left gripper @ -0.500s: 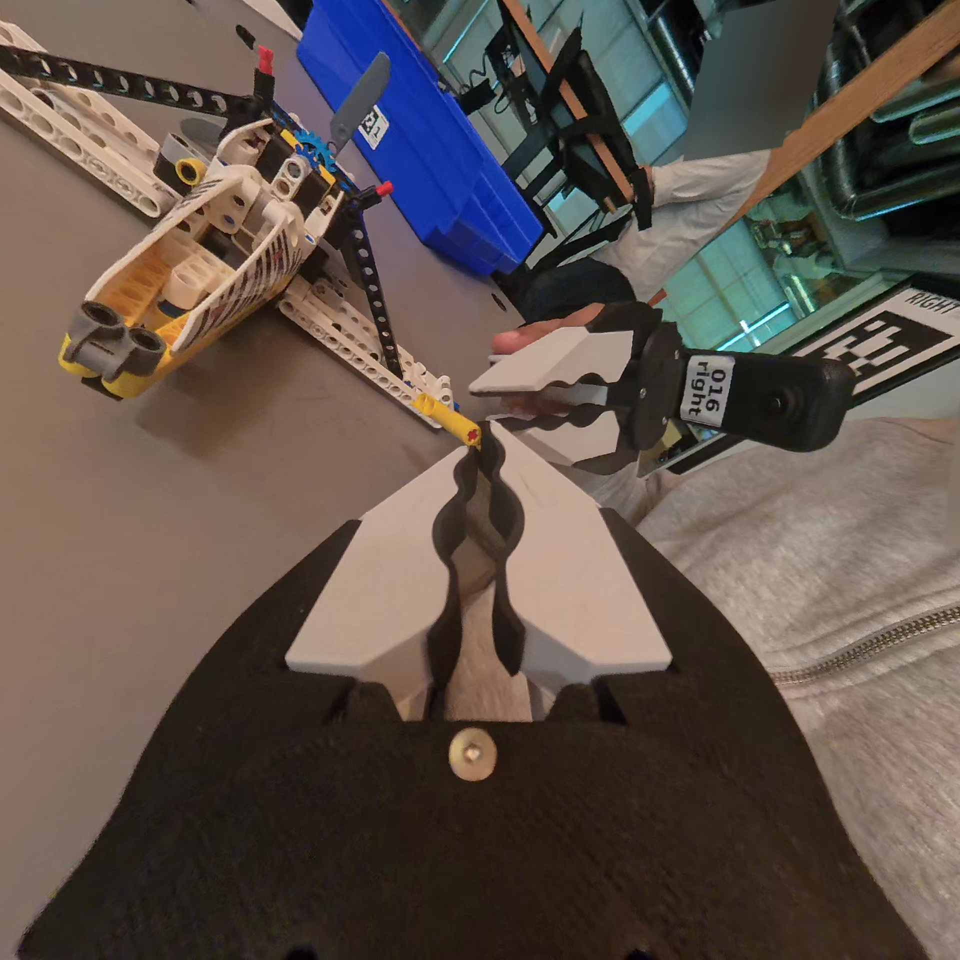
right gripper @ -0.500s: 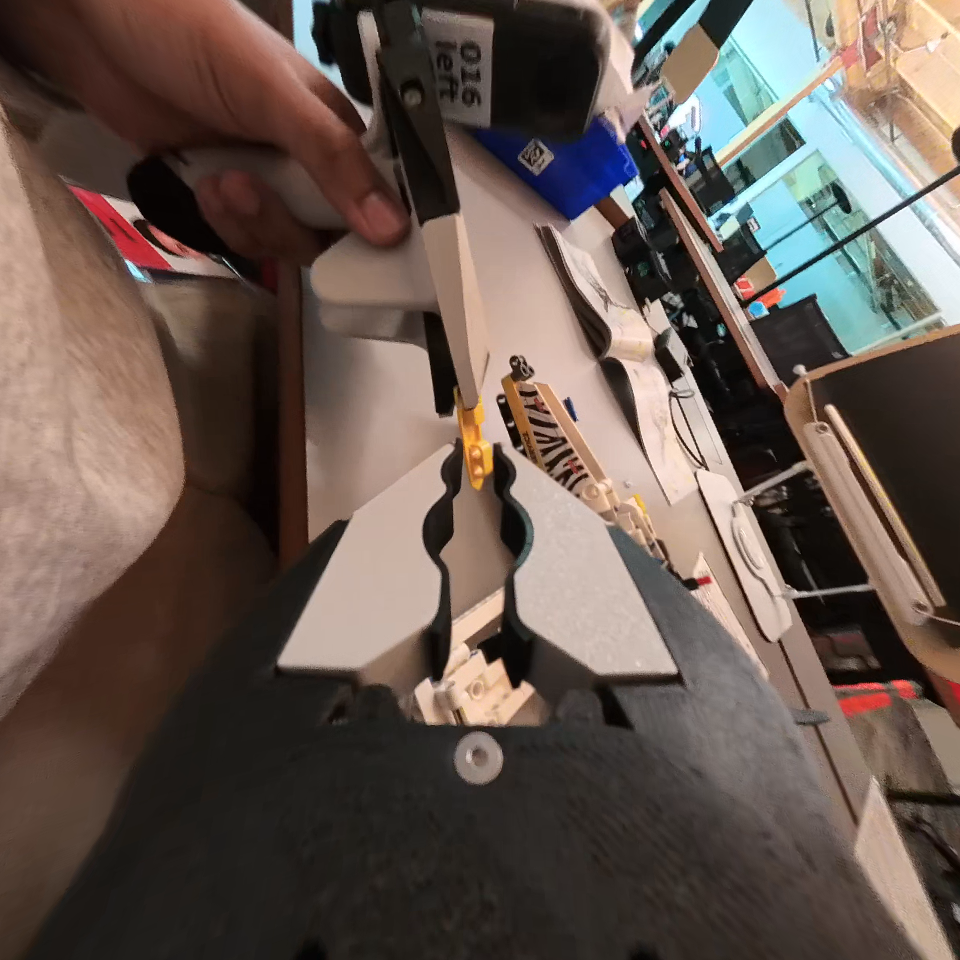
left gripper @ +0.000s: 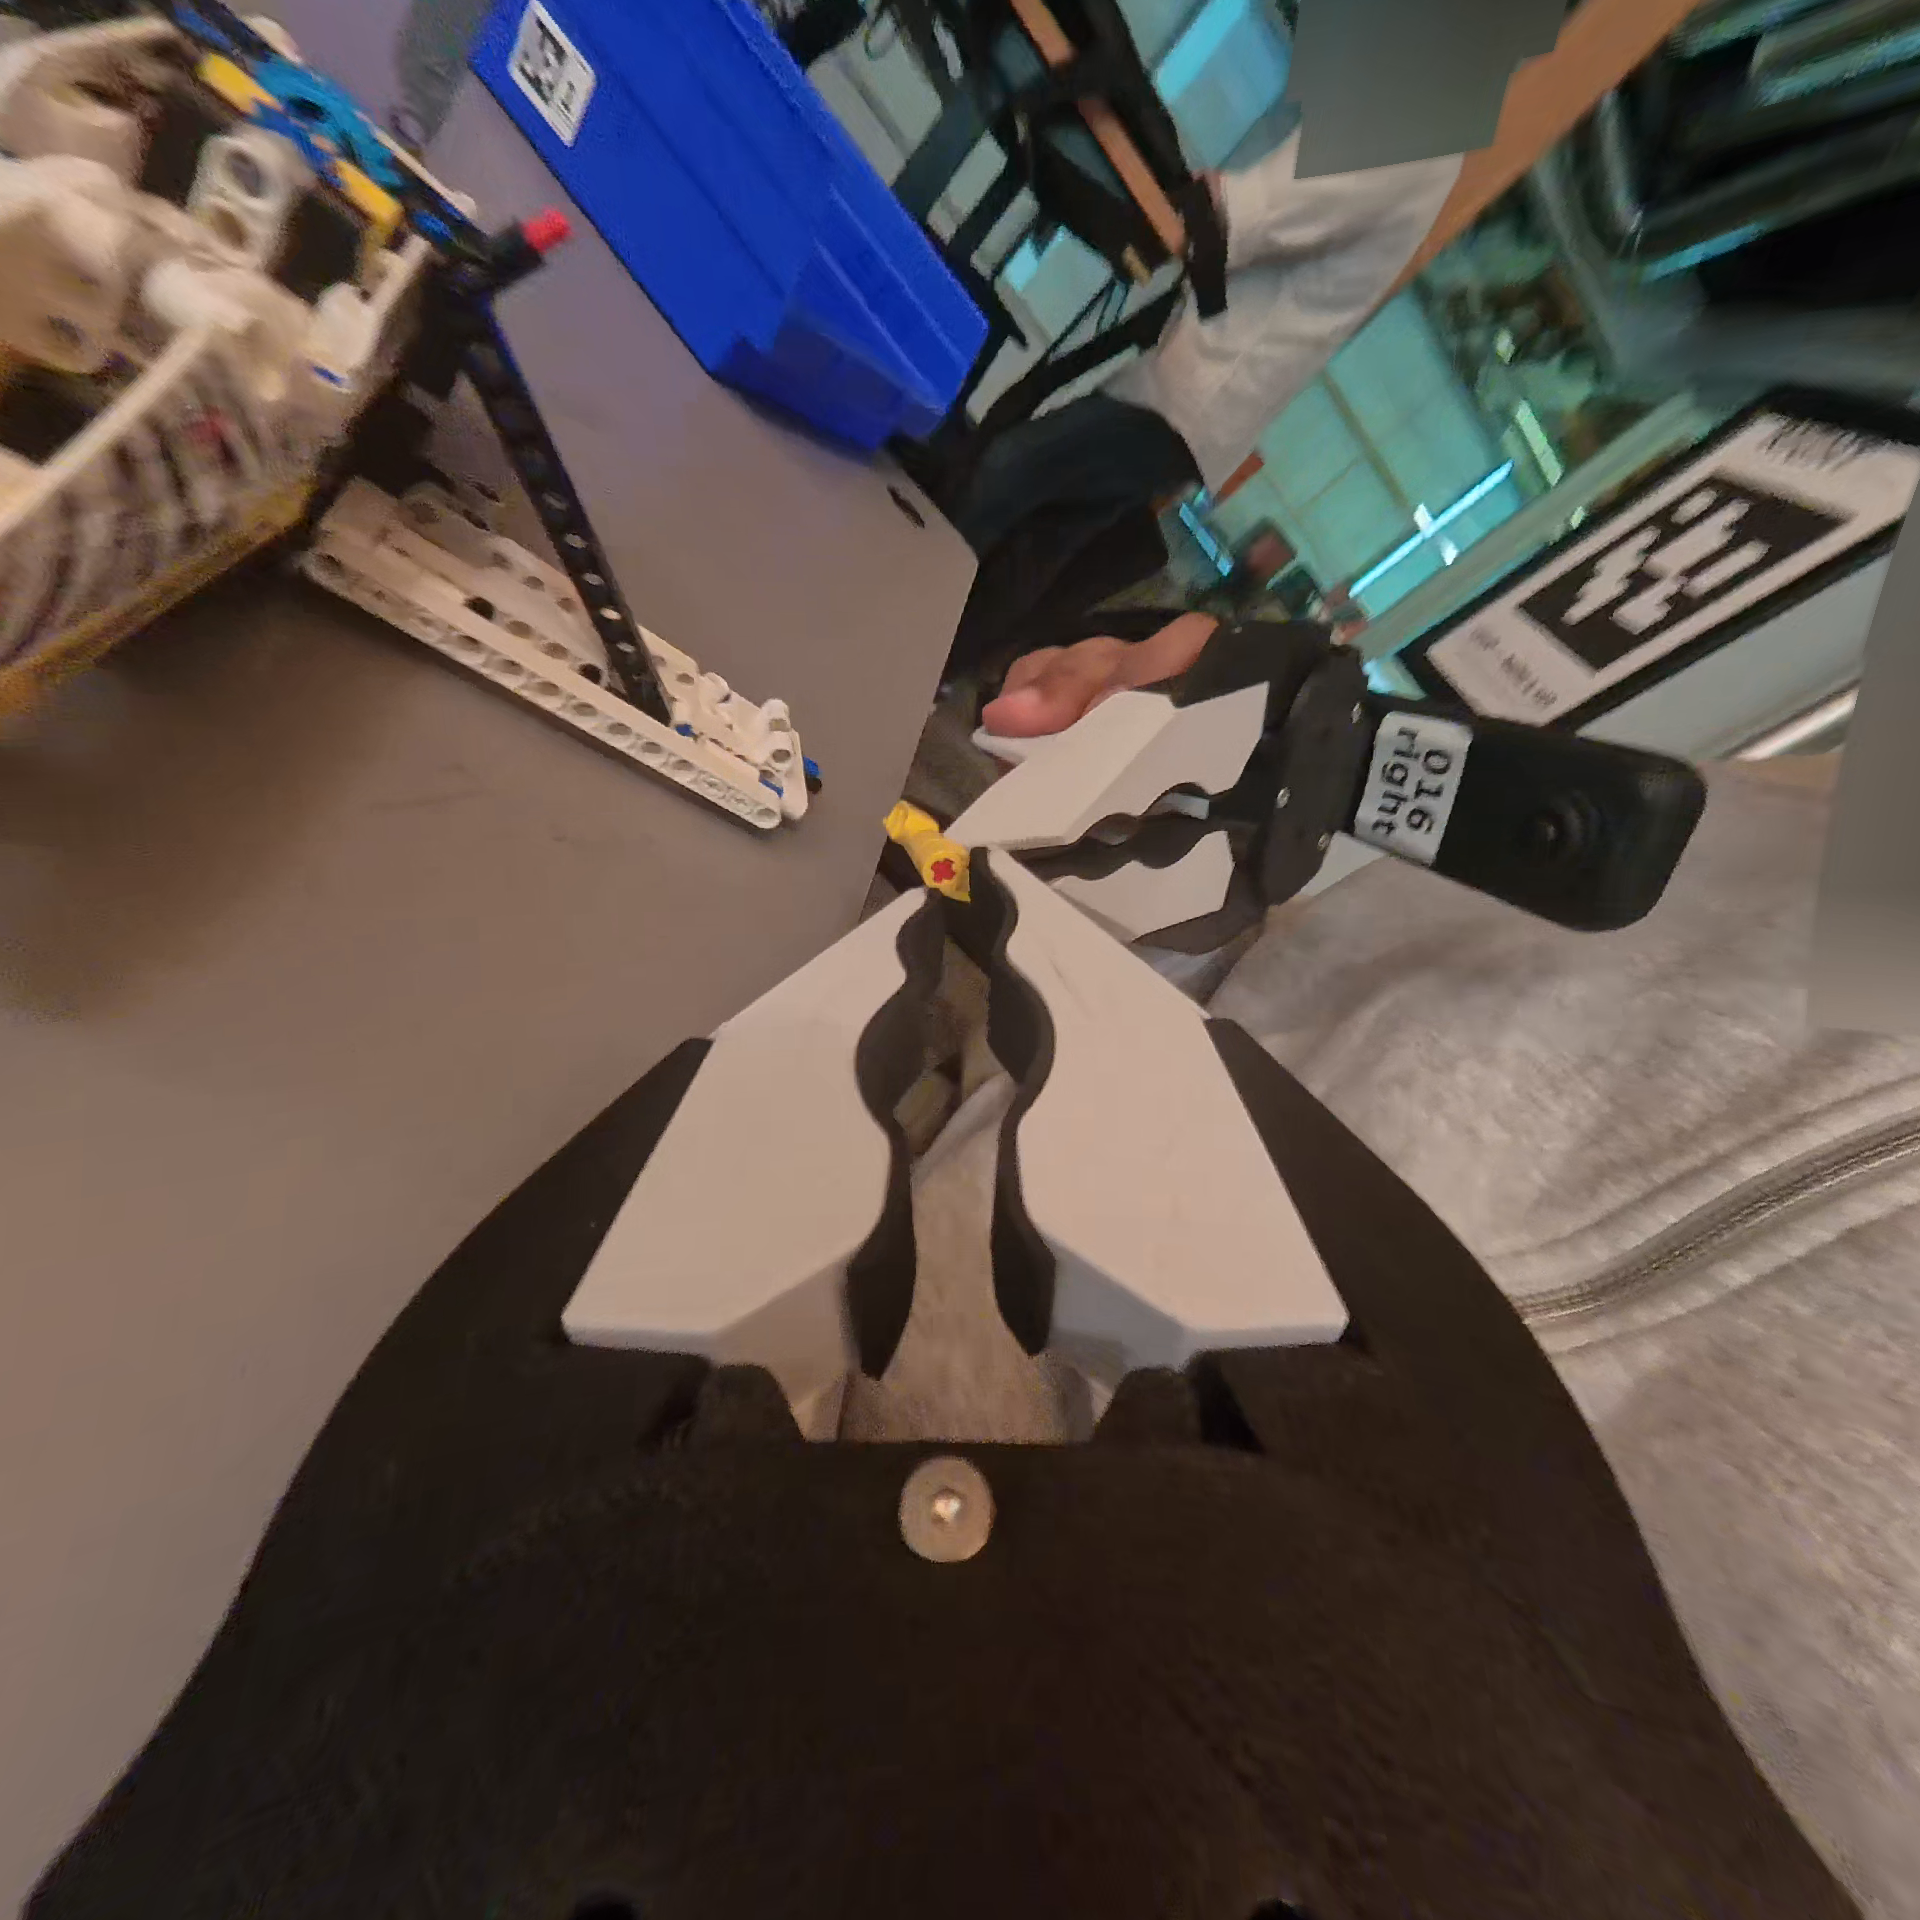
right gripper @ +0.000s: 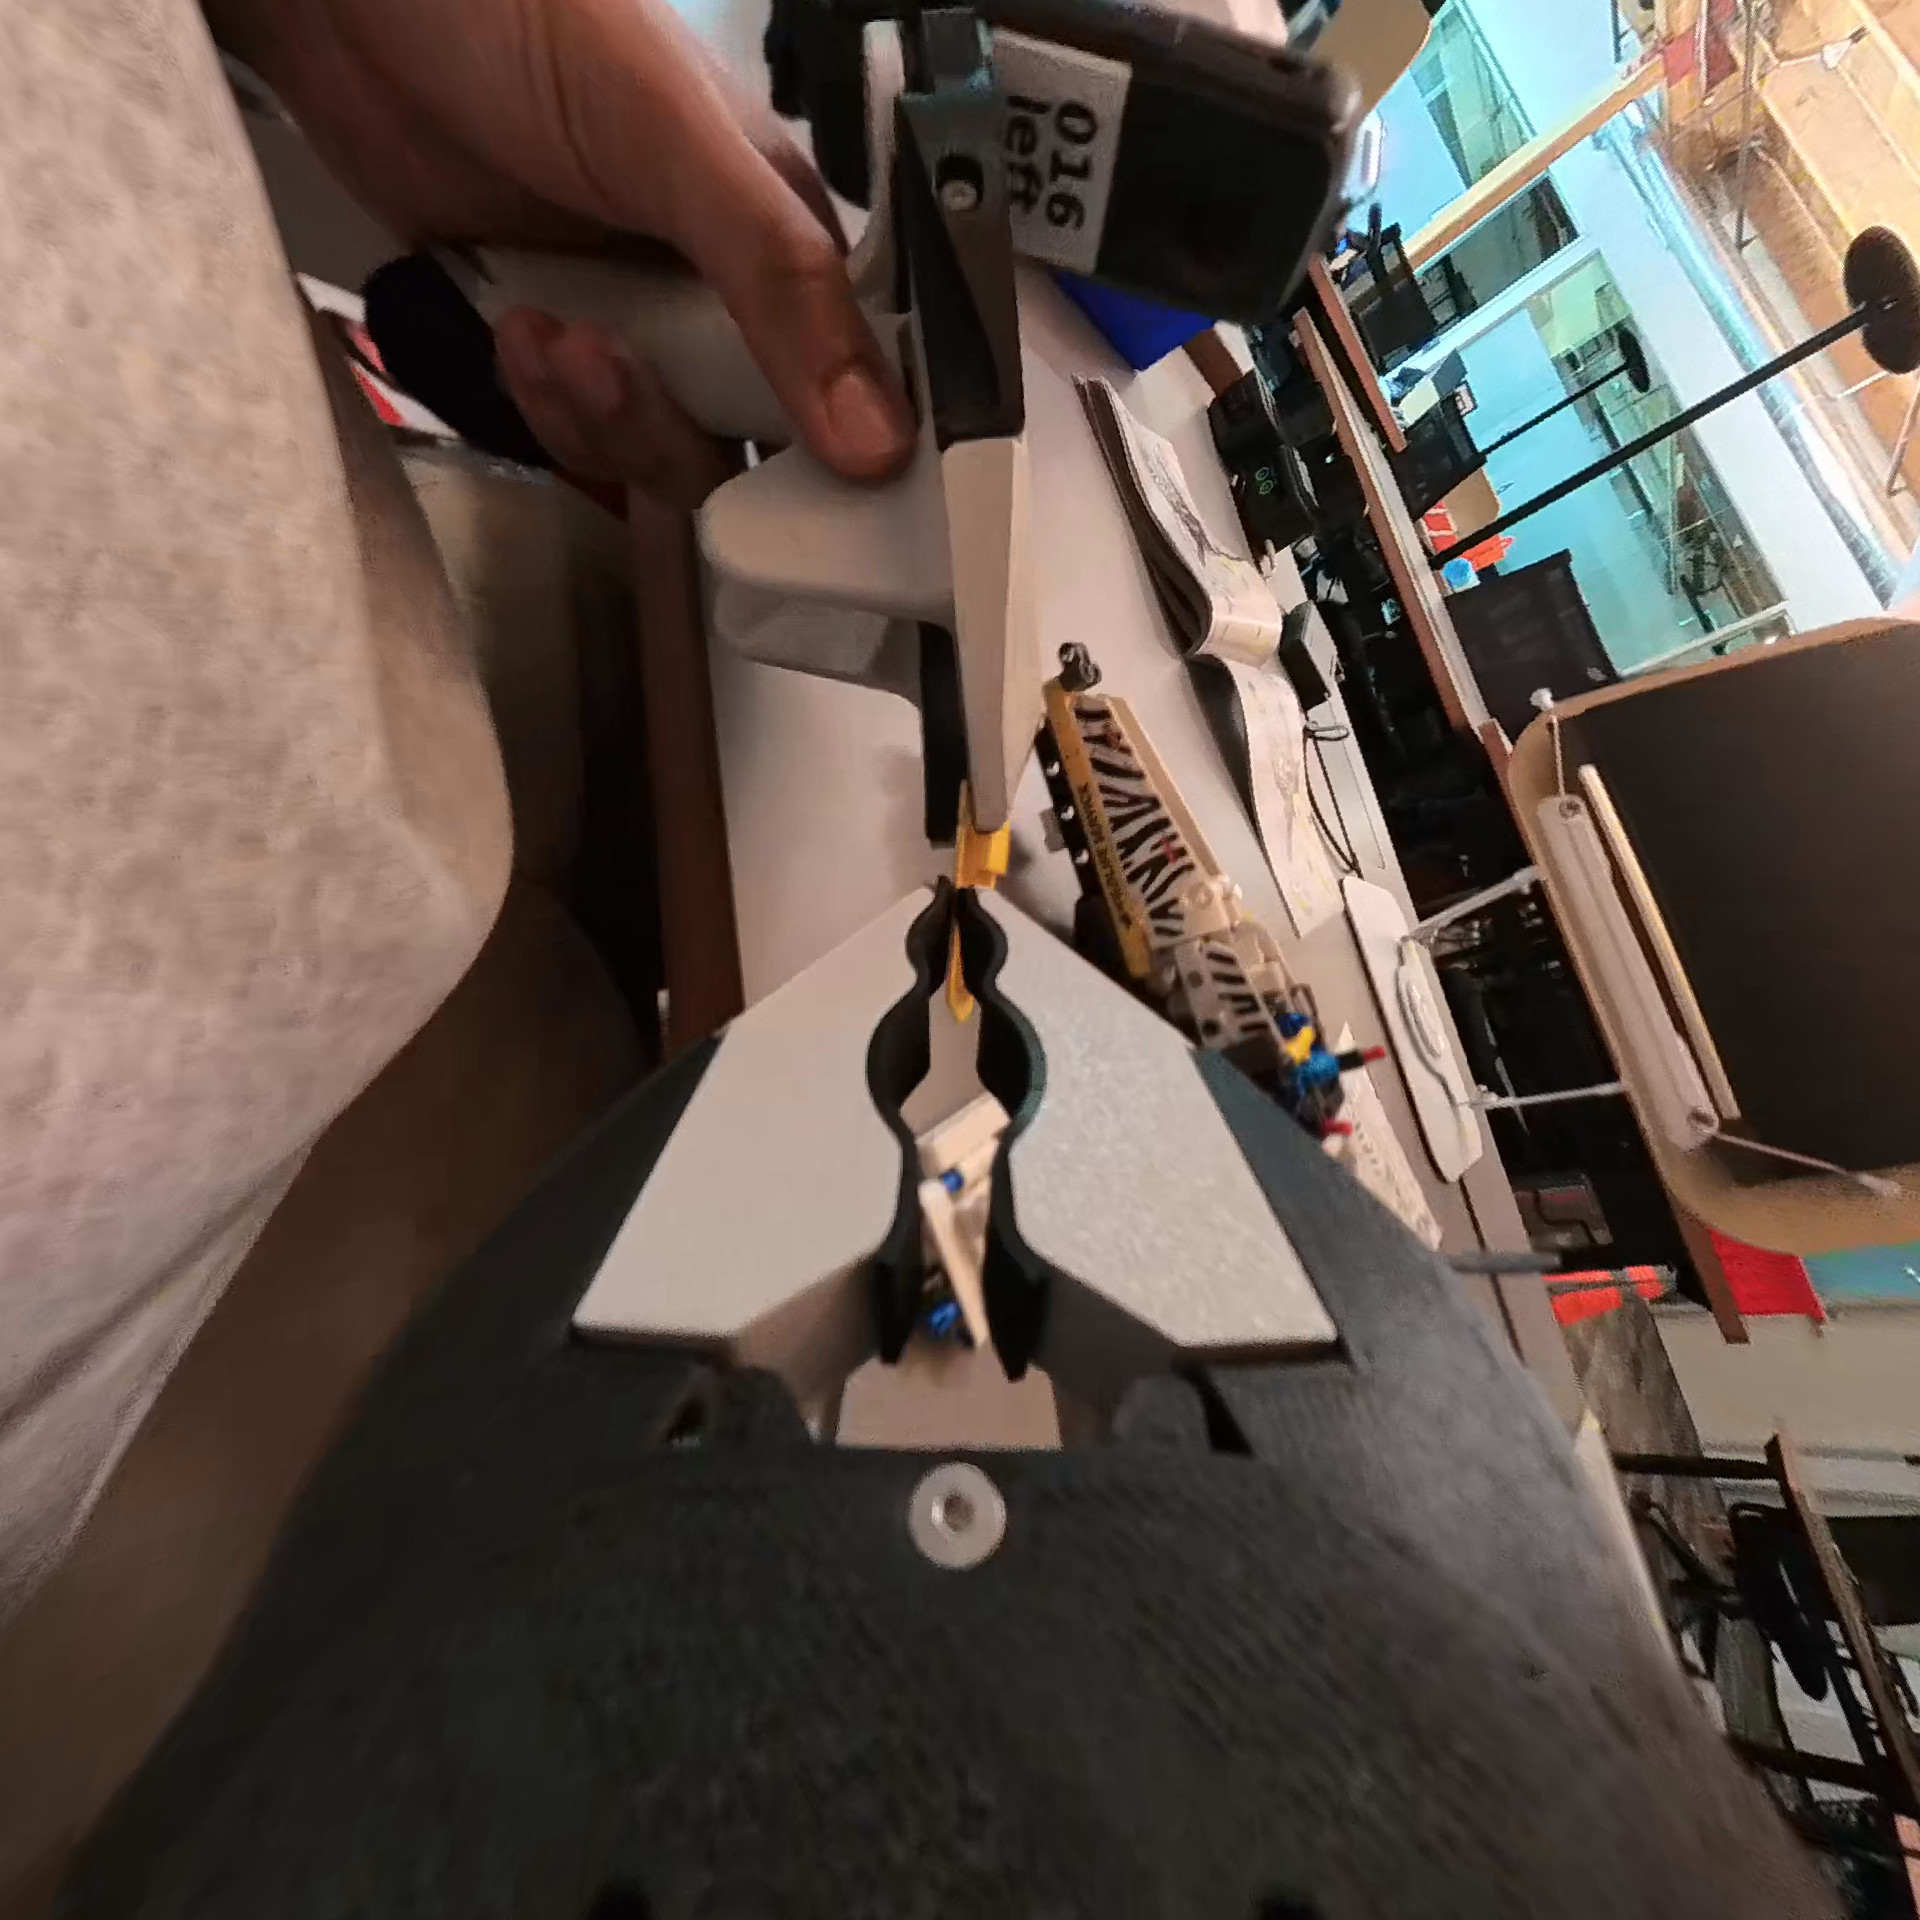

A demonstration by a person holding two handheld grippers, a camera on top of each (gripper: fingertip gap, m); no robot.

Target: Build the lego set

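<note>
A small yellow Lego piece [left gripper: 928, 847] with a red cross hole is held in the air just off the table's near edge. My left gripper [left gripper: 961, 883] is shut on it at the fingertips. My right gripper [right gripper: 961, 914] is shut on a thin yellow part [right gripper: 961, 982] joined to it, and meets the left gripper [right gripper: 971, 821] tip to tip. The right gripper also shows in the left wrist view [left gripper: 992, 842]. The white, yellow and striped Lego aircraft model [left gripper: 208, 343] lies on the grey table [left gripper: 312, 1039], its white wing beam [left gripper: 540, 634] pointing at the piece. Its striped panel also shows in the right wrist view [right gripper: 1132, 831].
A blue bin [left gripper: 727, 229] stands behind the model. An open instruction booklet [right gripper: 1174, 520] lies farther along the table. The person's grey sweatshirt [left gripper: 1558, 1143] is close beside both grippers. A hand [right gripper: 644, 208] grips the left handle. Left and right tips are no more than a few centimetres apart.
Both grippers have shifted slightly with the yellow piece, which now sits a little off the wing tip. The right fingers are closer together, with more yellow between them. The model looks nearer and blurred.
</note>
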